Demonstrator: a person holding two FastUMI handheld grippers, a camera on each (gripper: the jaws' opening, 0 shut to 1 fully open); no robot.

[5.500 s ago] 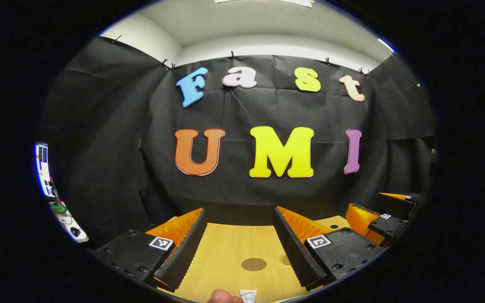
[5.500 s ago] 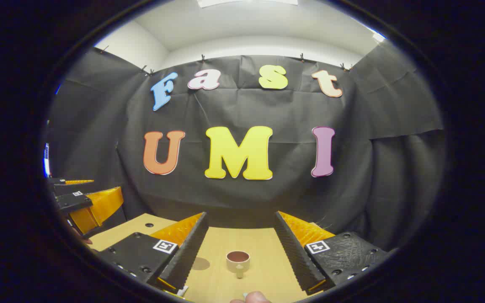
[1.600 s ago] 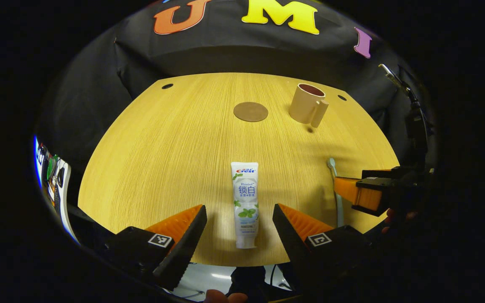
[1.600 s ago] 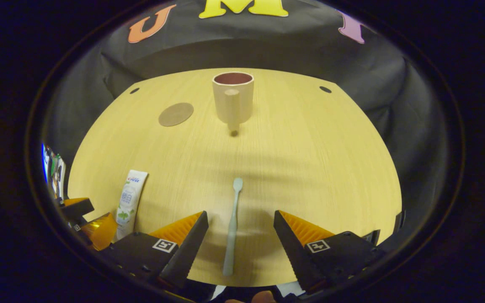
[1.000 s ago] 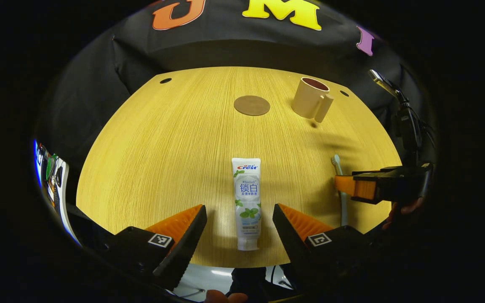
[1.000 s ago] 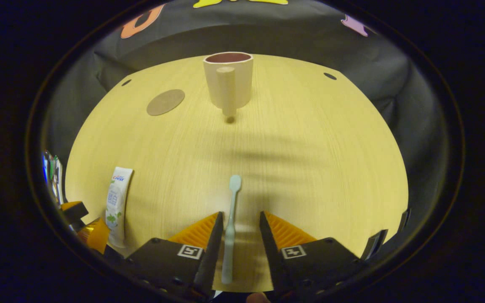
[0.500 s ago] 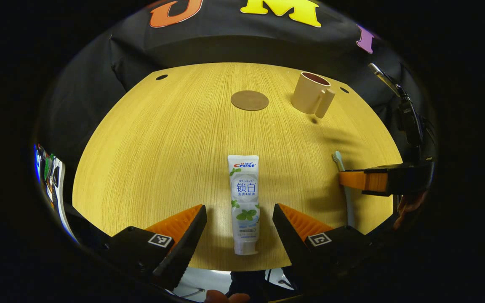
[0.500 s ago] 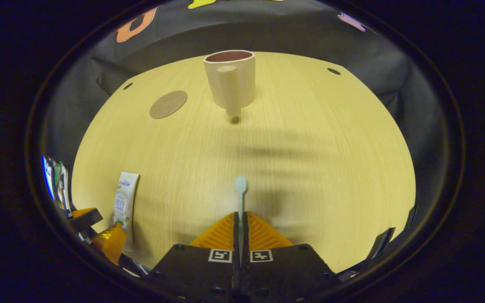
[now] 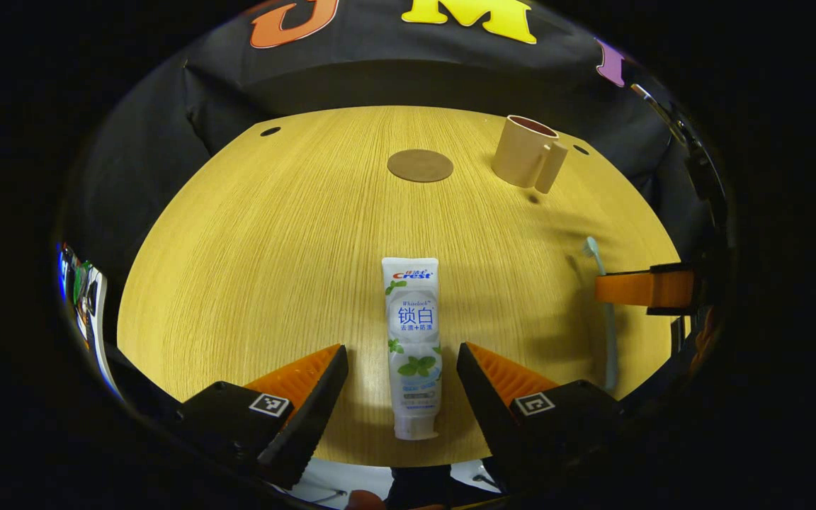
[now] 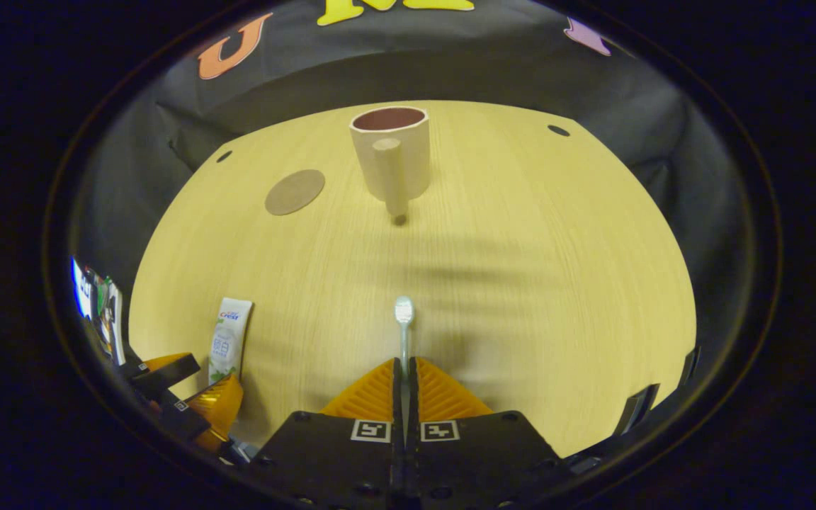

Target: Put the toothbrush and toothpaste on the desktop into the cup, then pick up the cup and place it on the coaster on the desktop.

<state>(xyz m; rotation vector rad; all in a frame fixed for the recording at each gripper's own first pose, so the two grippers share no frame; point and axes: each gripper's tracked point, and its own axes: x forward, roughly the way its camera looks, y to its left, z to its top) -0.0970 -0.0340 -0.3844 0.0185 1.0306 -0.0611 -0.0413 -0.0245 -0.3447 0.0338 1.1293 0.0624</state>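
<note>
Right claw [image 10: 404, 372]: pinched on the toothbrush [image 10: 404, 326], head forward.
Cup [image 10: 392, 152]: upright at 12 o'clock from it, well apart.
Left claw [image 9: 402, 372]: spread astride the toothpaste [image 9: 413, 340], lying flat on the table [image 9: 273, 234], long axis 12-to-6.

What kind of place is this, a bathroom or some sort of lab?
Most likely a test booth, not a bathroom: a bare wooden table stands against a black cloth wall, with just a cup, a coaster, toothpaste and a toothbrush laid out.
</note>
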